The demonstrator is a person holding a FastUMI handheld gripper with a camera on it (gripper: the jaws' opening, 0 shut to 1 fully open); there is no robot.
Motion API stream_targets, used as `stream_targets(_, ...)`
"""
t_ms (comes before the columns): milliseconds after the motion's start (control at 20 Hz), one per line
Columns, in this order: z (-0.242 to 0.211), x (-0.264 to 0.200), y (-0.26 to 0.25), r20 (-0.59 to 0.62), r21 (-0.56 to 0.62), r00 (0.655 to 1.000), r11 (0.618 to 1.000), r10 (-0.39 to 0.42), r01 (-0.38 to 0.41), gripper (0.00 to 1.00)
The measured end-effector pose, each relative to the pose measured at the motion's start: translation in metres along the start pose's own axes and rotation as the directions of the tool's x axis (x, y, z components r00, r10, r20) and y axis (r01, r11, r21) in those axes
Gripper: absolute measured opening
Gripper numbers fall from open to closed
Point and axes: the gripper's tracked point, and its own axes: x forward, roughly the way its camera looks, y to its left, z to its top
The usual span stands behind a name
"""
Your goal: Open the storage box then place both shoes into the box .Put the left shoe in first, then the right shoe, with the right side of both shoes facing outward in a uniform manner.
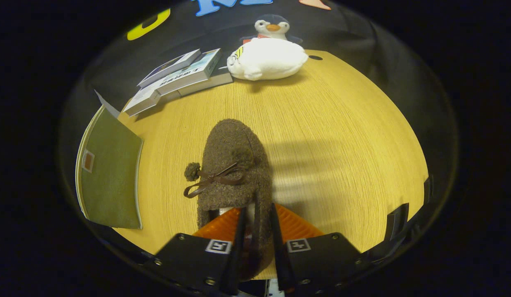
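Now hand-held gripper (257,214) tight on shoe (232,165)

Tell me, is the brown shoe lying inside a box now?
No, the brown shoe rests on the wooden table, its heel wall pinched between the tool fingers.

Little can be read here. The books (179,78) stacked at the far left of the surface (342,123), beside the white plush toy (267,59), carry printed titles on their spines and covers, but the lettering is too small and bent to make out. The green booklet (111,181) lying nearer, left of the brown shoe (232,165), bears a small pale label with an orange patch, without legible words. The hand-held gripper (257,225) carries two square black-and-white coded markers, one behind each finger; they hold patterns, not text.
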Motion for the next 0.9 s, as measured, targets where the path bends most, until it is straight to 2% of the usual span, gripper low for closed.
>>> stream_targets(50, -0.002, -0.001, 0.003, -0.018, 0.031, 1.000, 0.999, 0.009, -0.008, 0.03)
stream_targets(300, -0.006, -0.008, 0.008, -0.028, 0.126, 0.998, 0.990, 0.064, -0.060, 0.03)
stream_targets(550, 0.009, -0.024, 0.026, 0.019, 0.184, 0.992, 0.975, 0.127, -0.129, 0.03)
stream_targets(900, 0.037, -0.068, 0.064, 0.089, 0.186, 0.979, 0.962, 0.184, -0.198, 0.03)
